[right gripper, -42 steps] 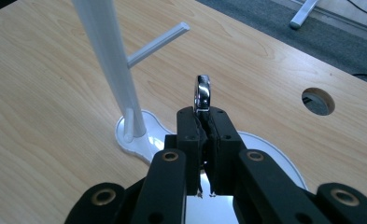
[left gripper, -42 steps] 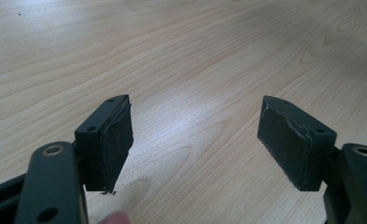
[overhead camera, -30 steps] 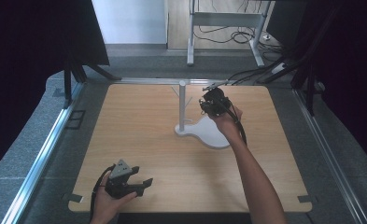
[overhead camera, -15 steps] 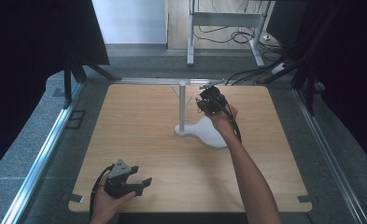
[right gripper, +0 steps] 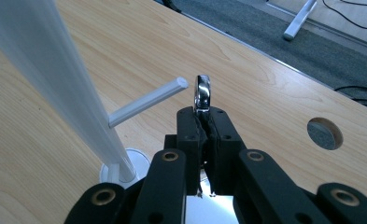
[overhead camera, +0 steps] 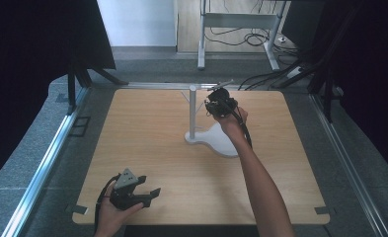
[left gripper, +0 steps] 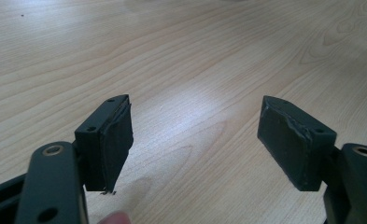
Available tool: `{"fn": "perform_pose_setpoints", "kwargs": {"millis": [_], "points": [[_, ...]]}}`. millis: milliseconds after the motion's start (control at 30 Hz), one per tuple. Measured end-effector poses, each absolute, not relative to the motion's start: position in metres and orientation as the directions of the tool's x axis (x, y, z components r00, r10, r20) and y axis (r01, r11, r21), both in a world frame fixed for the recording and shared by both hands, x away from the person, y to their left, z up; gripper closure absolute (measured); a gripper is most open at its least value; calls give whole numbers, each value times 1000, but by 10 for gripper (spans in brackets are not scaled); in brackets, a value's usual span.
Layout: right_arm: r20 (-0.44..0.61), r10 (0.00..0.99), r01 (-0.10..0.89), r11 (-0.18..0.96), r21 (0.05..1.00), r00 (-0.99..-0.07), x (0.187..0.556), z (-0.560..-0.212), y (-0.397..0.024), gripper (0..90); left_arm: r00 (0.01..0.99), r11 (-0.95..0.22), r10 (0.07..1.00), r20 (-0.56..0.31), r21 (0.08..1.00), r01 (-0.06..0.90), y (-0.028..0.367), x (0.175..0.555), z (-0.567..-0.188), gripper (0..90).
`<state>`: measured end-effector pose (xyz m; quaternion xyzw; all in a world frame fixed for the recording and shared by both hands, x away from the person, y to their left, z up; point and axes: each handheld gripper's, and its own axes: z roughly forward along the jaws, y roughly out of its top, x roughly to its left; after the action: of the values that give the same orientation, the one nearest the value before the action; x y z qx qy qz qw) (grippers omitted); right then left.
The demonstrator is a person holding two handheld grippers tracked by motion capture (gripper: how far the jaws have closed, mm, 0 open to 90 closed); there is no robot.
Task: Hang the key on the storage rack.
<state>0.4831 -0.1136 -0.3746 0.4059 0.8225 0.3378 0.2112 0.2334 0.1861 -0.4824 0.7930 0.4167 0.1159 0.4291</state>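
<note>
A white stand with an upright post rises from a flat white base at mid-table. My right gripper hovers beside the post's top, shut on a small shiny metal ring. In the right gripper view the ring sticks up edge-on from the closed fingertips, just right of the tip of a white peg that juts from the post. Ring and peg tip are close but apart. My left gripper rests low at the front left, open, with bare wood between its pads.
The wooden table has a round cable hole near its far edge. A thin second peg points left from the post. Metal rails border the table's sides, and desk legs and cables lie on the floor beyond.
My right gripper has carried the ring slightly left and away from me, closer to the post's top. The left gripper has stayed put.
</note>
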Motion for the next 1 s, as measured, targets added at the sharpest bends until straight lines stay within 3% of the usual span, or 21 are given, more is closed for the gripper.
{"fn": "perform_pose_setpoints", "kwargs": {"millis": [1000], "points": [[-115, 792, 485, 473, 736, -600, 481, -378, -102, 844, 626, -286, 760, -175, 775, 563, 186, 234, -483, 271]]}}
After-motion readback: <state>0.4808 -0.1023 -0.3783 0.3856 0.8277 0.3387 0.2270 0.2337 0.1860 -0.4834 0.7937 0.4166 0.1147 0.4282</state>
